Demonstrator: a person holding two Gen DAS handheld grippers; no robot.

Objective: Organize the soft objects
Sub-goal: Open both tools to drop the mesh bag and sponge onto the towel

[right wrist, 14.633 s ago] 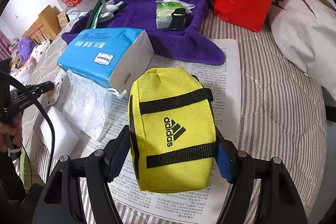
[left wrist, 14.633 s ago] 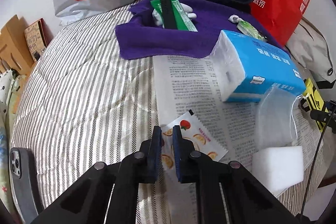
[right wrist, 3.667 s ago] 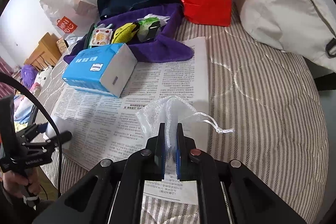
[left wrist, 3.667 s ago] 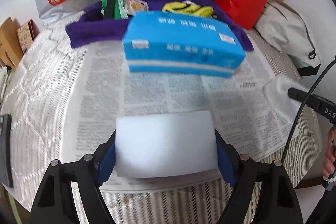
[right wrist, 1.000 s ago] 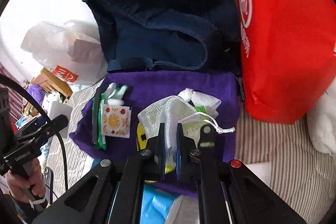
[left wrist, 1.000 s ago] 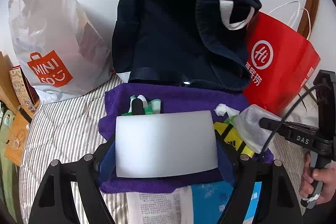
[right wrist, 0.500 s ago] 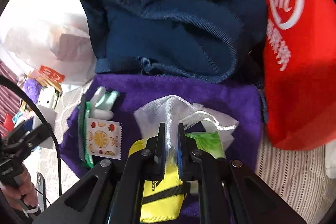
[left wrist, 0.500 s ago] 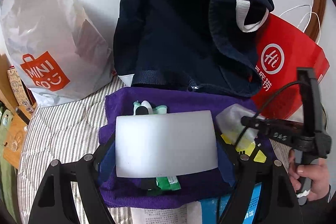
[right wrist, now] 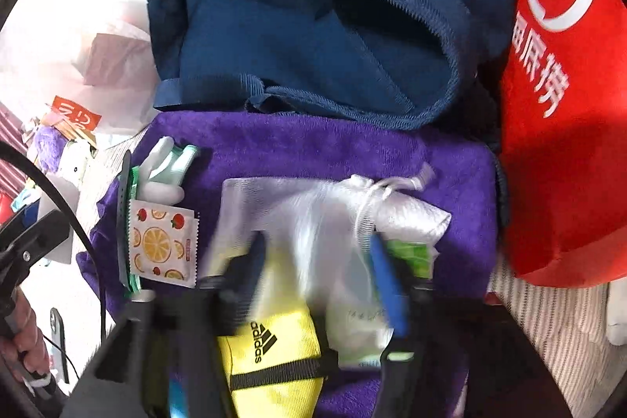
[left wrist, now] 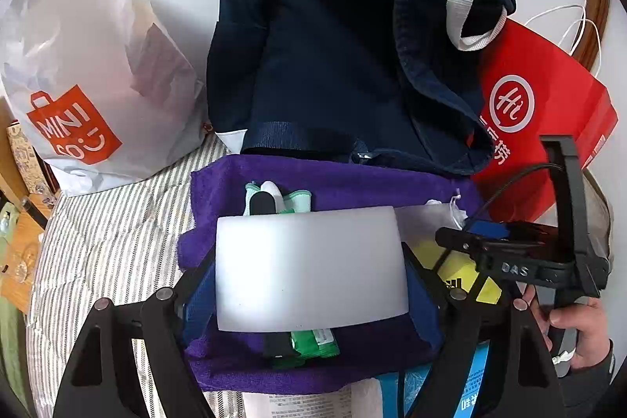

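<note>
My left gripper is shut on a white sponge block, held above the purple towel. In the right wrist view my right gripper is blurred, its jaws opening. The white mesh drawstring bag lies slack between its fingers on the towel, and the pads are off it. The bag drapes over the yellow Adidas pouch and a green pack. A fruit-print sachet and a white-and-green glove lie at the towel's left.
A navy bag slumps behind the towel, with a red paper bag to its right and a white Miniso bag to its left. A blue tissue pack and newspaper lie in front on the striped bedding.
The right gripper sank toward the towel and its jaws parted, leaving the mesh bag lying on the yellow pouch. The left gripper still grips the sponge and has barely moved.
</note>
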